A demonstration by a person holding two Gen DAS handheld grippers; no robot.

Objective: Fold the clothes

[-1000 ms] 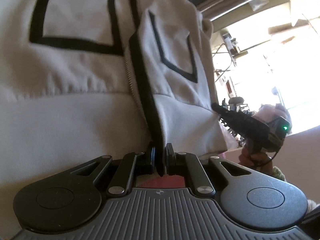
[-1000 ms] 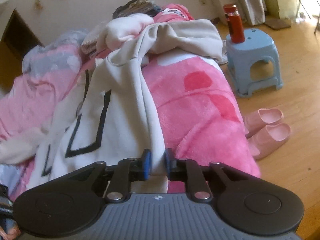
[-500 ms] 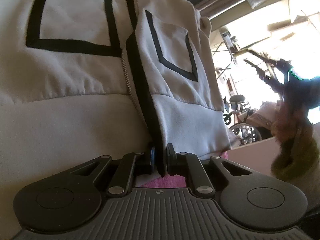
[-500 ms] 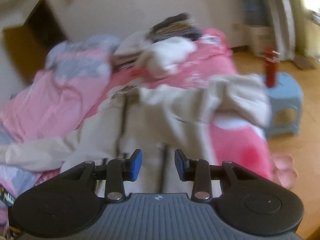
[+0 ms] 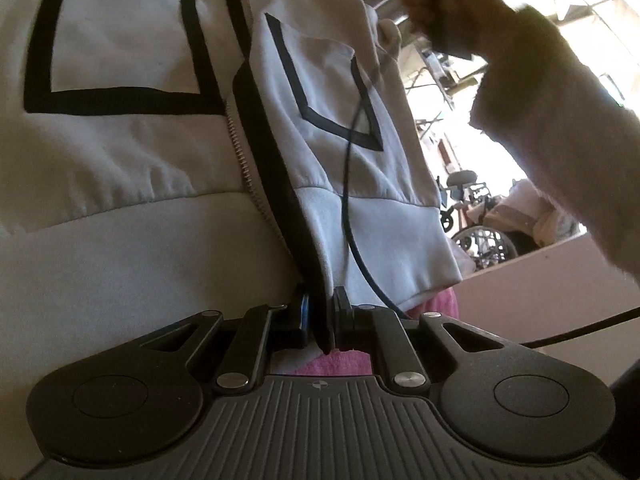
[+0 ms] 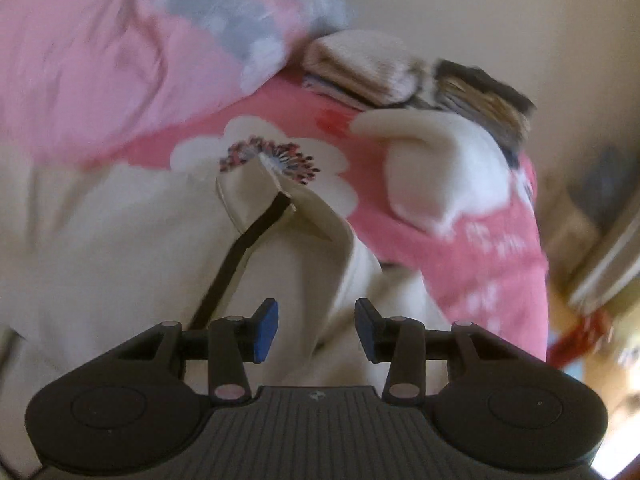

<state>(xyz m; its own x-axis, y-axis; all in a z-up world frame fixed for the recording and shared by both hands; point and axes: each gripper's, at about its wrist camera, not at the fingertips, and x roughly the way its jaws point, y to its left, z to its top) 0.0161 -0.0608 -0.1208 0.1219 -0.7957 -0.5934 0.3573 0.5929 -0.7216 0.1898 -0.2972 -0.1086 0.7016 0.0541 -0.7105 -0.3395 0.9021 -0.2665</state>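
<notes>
A cream zip-up jacket (image 5: 120, 152) with black-outlined pockets lies spread on a pink blanket (image 5: 336, 362). My left gripper (image 5: 320, 312) is shut on the black zipper edge at the jacket's hem. In the right wrist view the same jacket (image 6: 120, 264) fills the lower left, its black zipper strip (image 6: 240, 248) running up to the collar. My right gripper (image 6: 316, 328) hovers above the cloth, its jaws opening, with nothing pinched between the blue pads (image 6: 266, 330). A person's hand and pale sleeve (image 5: 552, 152) cross the upper right of the left wrist view.
A black cable (image 5: 352, 208) hangs across the jacket. Folded clothes (image 6: 376, 68) and a white garment (image 6: 432, 168) lie further up the pink flowered blanket (image 6: 460, 216). A pink quilt (image 6: 100, 60) lies at upper left. A wheelchair (image 5: 480, 232) stands in the bright background.
My right gripper let go of the jacket's edge, opened, and swept across and up toward the collar while rolling. The left gripper kept its hold; the hand and sleeve moved in at upper right.
</notes>
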